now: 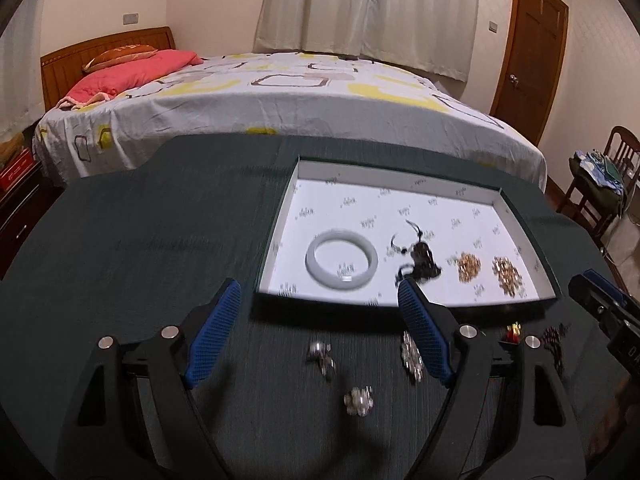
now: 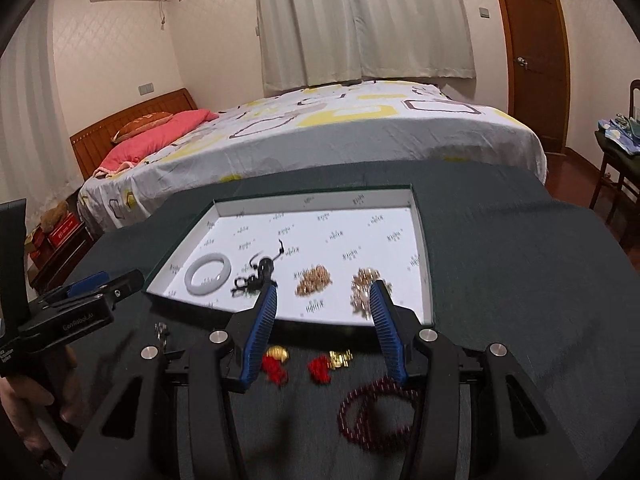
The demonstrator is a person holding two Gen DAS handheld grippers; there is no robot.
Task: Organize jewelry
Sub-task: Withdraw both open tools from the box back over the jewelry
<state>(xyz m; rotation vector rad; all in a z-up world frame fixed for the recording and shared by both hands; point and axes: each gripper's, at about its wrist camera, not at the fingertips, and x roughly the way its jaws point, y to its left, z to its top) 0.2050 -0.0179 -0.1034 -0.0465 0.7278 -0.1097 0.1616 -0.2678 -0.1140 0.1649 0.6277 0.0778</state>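
A shallow box (image 1: 472, 305) (image 2: 224, 205) lined with white printed paper sits on a dark green table. In it lie a pale jade bangle (image 1: 341, 259) (image 2: 208, 273), a black cord piece (image 1: 420, 258) (image 2: 256, 276) and two gold chain heaps (image 1: 469, 266) (image 2: 314, 279). My left gripper (image 1: 320, 292) is open and empty above the table, in front of the box. Below it lie silver pieces (image 1: 321, 355) and pearl brooches (image 1: 359, 401). My right gripper (image 2: 324, 296) is open and empty over red-and-gold charms (image 2: 276, 364) and a dark red bead bracelet (image 2: 376, 416).
A bed (image 1: 280, 112) with a patterned sheet and a pink pillow stands just behind the table. A wooden door (image 2: 532, 52) and a chair (image 1: 600, 188) with clothes are at the right. A bedside cabinet (image 2: 60, 256) is at the left.
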